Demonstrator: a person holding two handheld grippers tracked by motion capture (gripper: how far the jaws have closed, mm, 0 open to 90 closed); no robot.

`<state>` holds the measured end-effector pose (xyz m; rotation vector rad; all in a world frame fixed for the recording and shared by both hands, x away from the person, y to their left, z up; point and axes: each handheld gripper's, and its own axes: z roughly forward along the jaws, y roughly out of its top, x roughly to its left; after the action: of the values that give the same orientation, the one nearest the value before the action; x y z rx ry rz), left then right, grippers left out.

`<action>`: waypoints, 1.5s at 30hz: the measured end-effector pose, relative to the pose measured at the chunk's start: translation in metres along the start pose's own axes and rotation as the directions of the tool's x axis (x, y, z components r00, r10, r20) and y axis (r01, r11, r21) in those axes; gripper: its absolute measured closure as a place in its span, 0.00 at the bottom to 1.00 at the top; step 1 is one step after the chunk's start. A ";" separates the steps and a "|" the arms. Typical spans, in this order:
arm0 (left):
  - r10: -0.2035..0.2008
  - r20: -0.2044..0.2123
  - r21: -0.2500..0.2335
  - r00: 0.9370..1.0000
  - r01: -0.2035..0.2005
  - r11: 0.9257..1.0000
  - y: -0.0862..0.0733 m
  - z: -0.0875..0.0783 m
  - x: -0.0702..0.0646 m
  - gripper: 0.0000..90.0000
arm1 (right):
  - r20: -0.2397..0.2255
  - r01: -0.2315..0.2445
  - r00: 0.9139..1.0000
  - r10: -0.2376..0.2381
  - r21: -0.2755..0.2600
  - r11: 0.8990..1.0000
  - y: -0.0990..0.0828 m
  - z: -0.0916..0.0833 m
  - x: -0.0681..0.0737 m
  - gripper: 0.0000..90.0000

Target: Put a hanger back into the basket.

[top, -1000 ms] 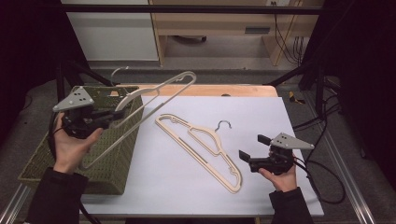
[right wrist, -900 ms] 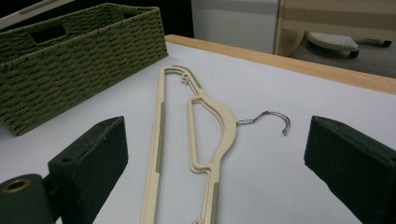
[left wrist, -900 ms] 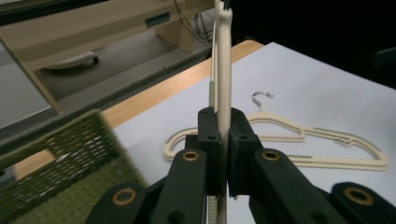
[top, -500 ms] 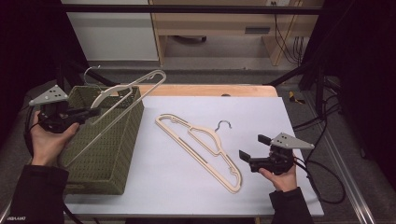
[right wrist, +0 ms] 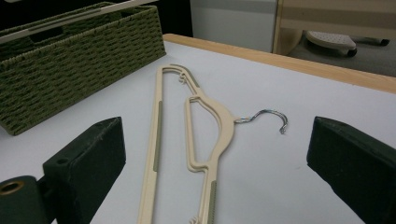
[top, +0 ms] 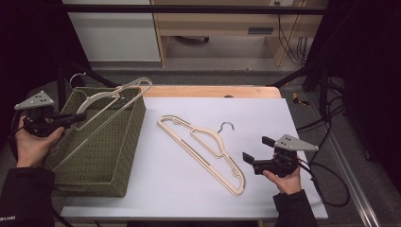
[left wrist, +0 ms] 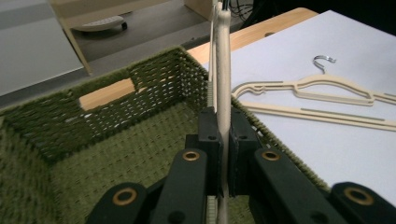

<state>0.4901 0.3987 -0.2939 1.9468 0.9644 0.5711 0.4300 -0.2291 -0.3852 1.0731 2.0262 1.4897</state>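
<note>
Over the green woven basket (top: pixel 101 156) at the table's left, the left gripper (top: pixel 78 117) clamps a cream plastic hanger (top: pixel 111 101) slanting across the rim, while rightward a second cream hanger (top: pixel 203 149) lies diagonally just left of the wide-open right gripper (top: pixel 253 150).

White table cover (top: pixel 208 104); wooden bench (top: pixel 213 23) behind; cables (top: pixel 288 38).

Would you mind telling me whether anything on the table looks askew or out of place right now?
Nothing looks damaged. The held hanger sits tilted across the green basket, its end past the far rim, clamped in the left gripper rather than lying inside. The second hanger lies flat and diagonal on the white mat.
</note>
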 end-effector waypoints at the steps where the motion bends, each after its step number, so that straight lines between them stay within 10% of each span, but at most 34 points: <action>1: -0.005 0.000 -0.002 1.000 0.005 1.000 -0.001 -0.001 0.001 0.96 | 0.000 0.000 1.000 0.000 0.000 1.000 0.000 0.000 0.000 0.06; 20: -0.064 -0.039 0.008 0.997 0.064 0.998 -0.033 -0.020 0.032 0.96 | -0.003 0.014 1.000 -0.014 0.008 1.000 -0.001 -0.001 -0.001 0.04; 45: -0.166 -0.004 0.186 0.986 0.164 0.969 -0.072 0.038 0.035 0.95 | -0.009 0.015 1.000 -0.015 0.021 1.000 -0.002 0.000 0.000 0.04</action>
<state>0.5081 0.4316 -0.3738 2.0054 1.1955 0.3857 0.4296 -0.2296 -0.3868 1.0593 2.0563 1.4713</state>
